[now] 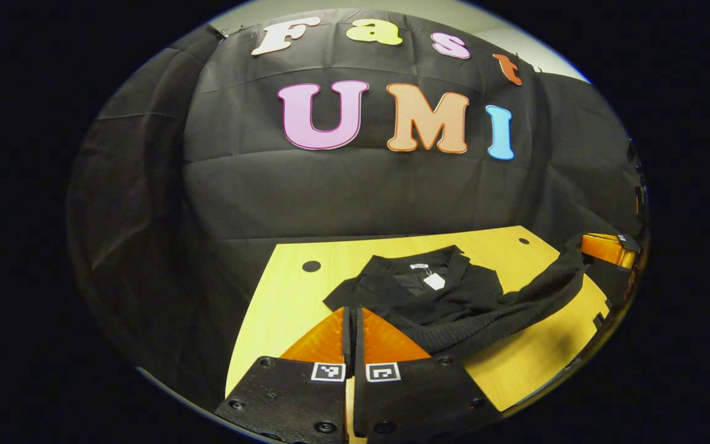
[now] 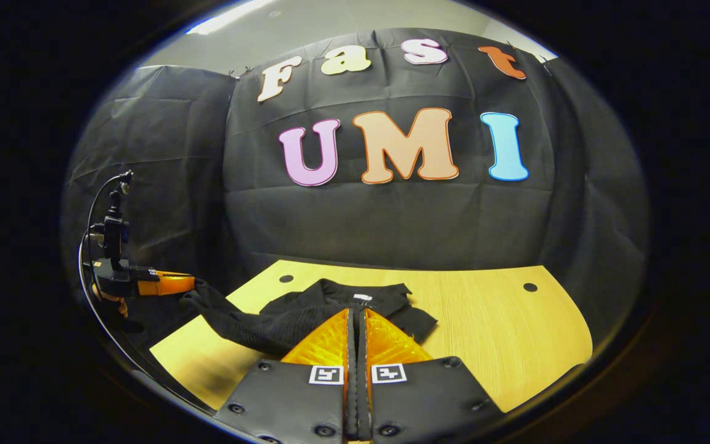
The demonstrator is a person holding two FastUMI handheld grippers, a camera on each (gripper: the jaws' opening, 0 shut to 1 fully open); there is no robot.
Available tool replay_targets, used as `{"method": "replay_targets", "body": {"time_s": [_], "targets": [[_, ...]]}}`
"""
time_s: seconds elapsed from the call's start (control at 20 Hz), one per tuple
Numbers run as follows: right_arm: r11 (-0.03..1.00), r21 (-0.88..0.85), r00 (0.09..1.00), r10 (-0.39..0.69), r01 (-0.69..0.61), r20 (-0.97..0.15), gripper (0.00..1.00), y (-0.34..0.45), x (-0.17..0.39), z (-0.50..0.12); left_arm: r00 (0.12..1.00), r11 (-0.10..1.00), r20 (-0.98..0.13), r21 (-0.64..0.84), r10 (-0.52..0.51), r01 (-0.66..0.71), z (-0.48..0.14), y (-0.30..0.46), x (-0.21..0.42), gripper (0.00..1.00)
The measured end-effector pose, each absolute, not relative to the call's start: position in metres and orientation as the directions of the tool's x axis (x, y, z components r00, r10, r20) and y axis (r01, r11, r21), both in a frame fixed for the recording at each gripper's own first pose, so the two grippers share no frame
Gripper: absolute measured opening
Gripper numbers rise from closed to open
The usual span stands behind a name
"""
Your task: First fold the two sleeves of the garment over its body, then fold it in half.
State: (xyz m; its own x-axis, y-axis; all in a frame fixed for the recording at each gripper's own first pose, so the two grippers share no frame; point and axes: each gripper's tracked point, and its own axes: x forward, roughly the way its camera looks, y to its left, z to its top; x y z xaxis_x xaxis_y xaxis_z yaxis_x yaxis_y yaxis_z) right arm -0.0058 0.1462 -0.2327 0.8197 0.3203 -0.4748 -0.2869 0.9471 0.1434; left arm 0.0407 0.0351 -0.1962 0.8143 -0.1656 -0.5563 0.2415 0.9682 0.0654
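Note:
A black garment (image 1: 447,299) lies on the yellow table (image 1: 293,296) with its collar and a white tag (image 1: 434,281) toward the wall. Its near edge is lifted off the table and stretched between the two grippers. In the left gripper view my left gripper (image 1: 352,310) is shut on one end of that edge, and my right gripper (image 1: 584,244) holds the other end at the far right. In the right gripper view my right gripper (image 2: 355,311) is shut on the garment (image 2: 306,308), and my left gripper (image 2: 191,285) pinches the raised cloth at the far left.
The table (image 2: 503,333) has bare wood to the right of the garment and round holes (image 2: 530,287) near its back corners. Black cloth walls stand close behind and beside it. A hand (image 2: 111,303) and a cable (image 2: 87,222) show behind the left gripper.

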Motion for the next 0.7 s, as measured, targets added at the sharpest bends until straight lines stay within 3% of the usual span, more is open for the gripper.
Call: {"method": "replay_targets", "body": {"time_s": [0.05,0.1,0.4,0.5,0.7], "targets": [[0.947,0.153,0.829,0.321,-0.282,-0.458,0.05,0.145,0.010,-0.228,0.822,0.967,-0.545,0.072,-0.166,0.243,-0.192,0.032,0.053,0.00],[0.949,0.159,0.832,0.317,-0.274,-0.455,0.00,0.140,0.024,-0.228,0.829,0.967,-0.536,0.080,-0.163,0.241,-0.189,0.030,0.067,0.00],[0.950,0.166,0.834,0.313,-0.266,-0.454,0.00,0.127,0.096,-0.233,0.851,0.969,-0.497,0.077,-0.167,0.235,-0.192,0.010,0.137,0.00],[0.950,0.161,0.831,0.312,-0.268,-0.460,0.05,0.127,0.118,-0.239,0.855,0.969,-0.492,0.085,-0.163,0.234,-0.200,0.006,0.158,0.00],[0.953,0.157,0.827,0.304,-0.261,-0.473,0.02,0.124,0.158,-0.261,0.855,0.971,-0.498,0.100,-0.141,0.218,-0.220,0.001,0.193,0.00]]}}
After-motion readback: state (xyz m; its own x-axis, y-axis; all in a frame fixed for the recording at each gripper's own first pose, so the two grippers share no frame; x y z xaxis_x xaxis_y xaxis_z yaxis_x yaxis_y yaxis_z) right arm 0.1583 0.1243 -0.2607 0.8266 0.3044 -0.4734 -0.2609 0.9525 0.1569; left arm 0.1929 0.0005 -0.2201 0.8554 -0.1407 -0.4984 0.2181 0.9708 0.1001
